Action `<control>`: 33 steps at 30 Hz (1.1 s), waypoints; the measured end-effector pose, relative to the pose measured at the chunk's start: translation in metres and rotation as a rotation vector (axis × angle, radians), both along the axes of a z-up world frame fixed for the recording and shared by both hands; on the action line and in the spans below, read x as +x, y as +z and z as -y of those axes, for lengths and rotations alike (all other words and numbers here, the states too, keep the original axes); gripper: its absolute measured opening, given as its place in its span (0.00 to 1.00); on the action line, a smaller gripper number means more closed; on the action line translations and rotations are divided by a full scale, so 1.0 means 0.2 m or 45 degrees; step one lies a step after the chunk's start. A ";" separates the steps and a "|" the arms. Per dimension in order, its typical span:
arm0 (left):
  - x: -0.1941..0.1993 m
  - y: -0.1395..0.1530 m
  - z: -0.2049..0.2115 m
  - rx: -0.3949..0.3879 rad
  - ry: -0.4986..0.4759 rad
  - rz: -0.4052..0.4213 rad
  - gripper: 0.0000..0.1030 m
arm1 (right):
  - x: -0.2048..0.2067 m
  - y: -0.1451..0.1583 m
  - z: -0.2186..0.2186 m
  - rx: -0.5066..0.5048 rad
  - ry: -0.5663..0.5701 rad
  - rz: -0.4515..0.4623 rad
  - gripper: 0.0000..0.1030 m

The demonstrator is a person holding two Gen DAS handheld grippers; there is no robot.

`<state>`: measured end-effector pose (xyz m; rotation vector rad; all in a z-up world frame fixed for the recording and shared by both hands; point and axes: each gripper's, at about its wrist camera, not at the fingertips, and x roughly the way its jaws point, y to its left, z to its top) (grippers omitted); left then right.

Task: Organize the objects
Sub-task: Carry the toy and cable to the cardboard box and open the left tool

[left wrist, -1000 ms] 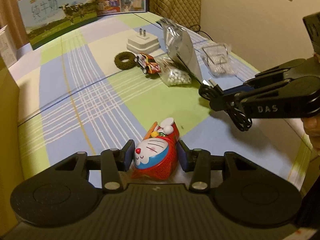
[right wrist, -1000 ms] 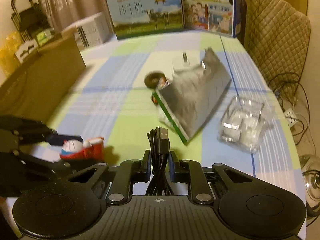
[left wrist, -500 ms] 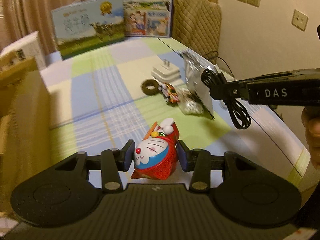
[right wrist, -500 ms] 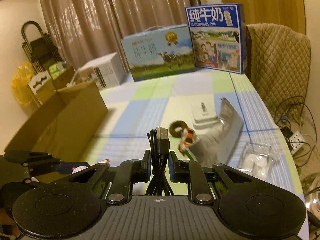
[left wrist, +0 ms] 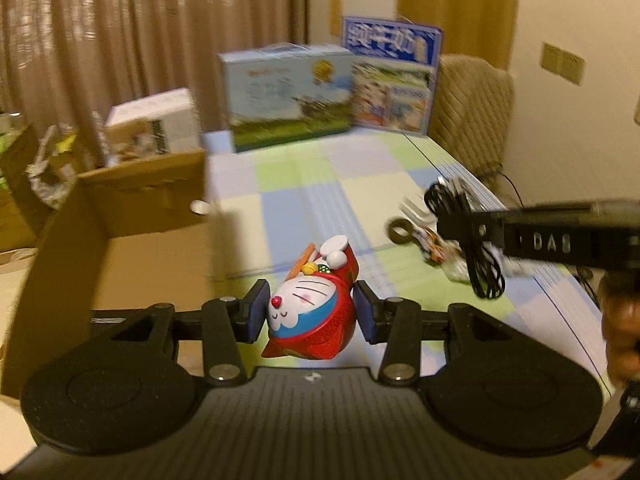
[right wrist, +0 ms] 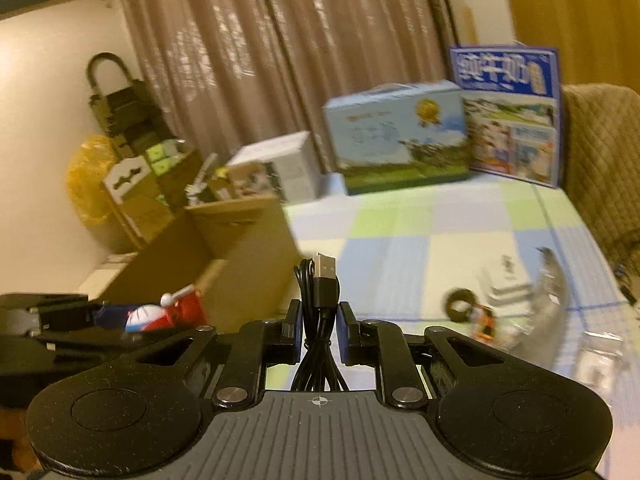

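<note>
My left gripper is shut on a red and blue Doraemon toy and holds it in the air, close to the open cardboard box on the left. My right gripper is shut on a coiled black USB cable, plug pointing up. In the left wrist view the right gripper reaches in from the right with the cable dangling. In the right wrist view the toy and the left gripper show at lower left, beside the box.
On the checkered tablecloth lie a dark ring, a toy car, a white charger, a foil bag and clear packaging. Two milk cartons stand at the far end. A padded chair stands at far right.
Both grippers have lifted and swung left toward the cardboard box, carrying the toy and the cable. The box now fills more of both views. The grips are unchanged.
</note>
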<state>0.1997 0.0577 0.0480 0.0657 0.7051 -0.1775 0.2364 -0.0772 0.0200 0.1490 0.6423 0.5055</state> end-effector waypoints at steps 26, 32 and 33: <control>-0.13 0.12 -0.73 0.047 0.309 0.021 0.39 | -0.01 -0.05 -0.73 0.132 0.320 0.061 0.13; -0.12 0.08 -0.79 0.045 0.331 -0.004 0.39 | 0.00 -0.09 -0.77 0.114 0.330 0.044 0.13; -0.12 0.08 -0.80 0.043 0.333 -0.007 0.39 | 0.00 -0.09 -0.77 0.112 0.327 0.041 0.13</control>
